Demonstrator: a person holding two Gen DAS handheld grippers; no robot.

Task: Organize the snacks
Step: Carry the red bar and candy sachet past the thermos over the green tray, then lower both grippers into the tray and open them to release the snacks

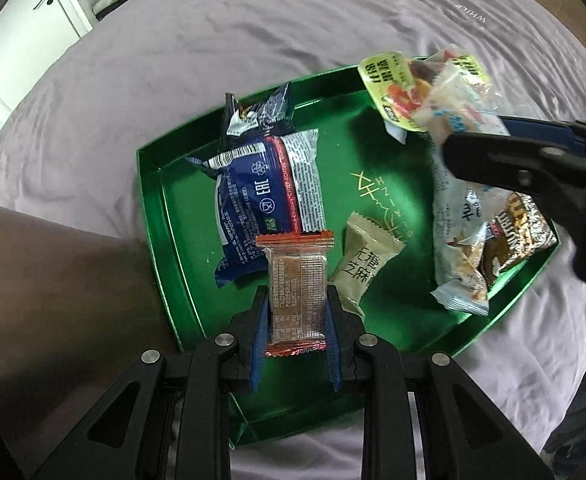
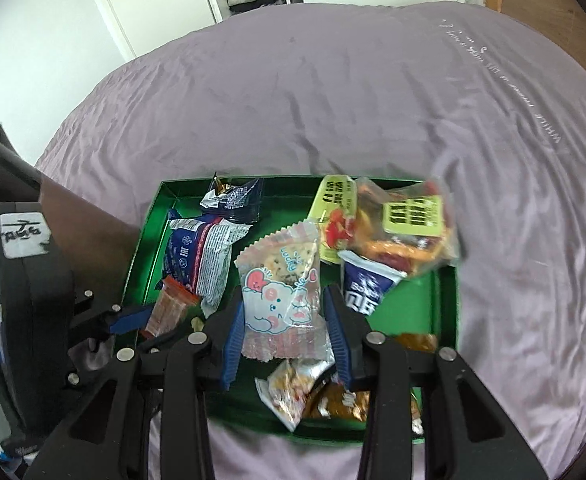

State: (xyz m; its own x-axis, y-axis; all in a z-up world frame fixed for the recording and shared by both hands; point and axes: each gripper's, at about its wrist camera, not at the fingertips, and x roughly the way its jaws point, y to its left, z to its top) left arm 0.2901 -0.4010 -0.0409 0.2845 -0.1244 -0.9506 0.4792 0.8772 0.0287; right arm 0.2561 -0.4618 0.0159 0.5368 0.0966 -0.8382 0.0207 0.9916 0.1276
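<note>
My left claw (image 1: 296, 312) squeezed an orange snack bar (image 1: 296, 288) over the green tray (image 1: 153, 216). My right claw (image 2: 283, 312) squeezed a pink cookie packet (image 2: 281, 296).

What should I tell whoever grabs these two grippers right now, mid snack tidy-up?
Left gripper: shut on an orange-edged clear snack bar, over the green tray.
Right gripper: shut on a pink cartoon cookie packet, also over the tray.
Already in the tray: blue wafer pack, beige sesame candy, yellow-labelled jelly packs, several others.
Left: set both held snacks down in the tray; none show loose on the purple sheet.
</note>
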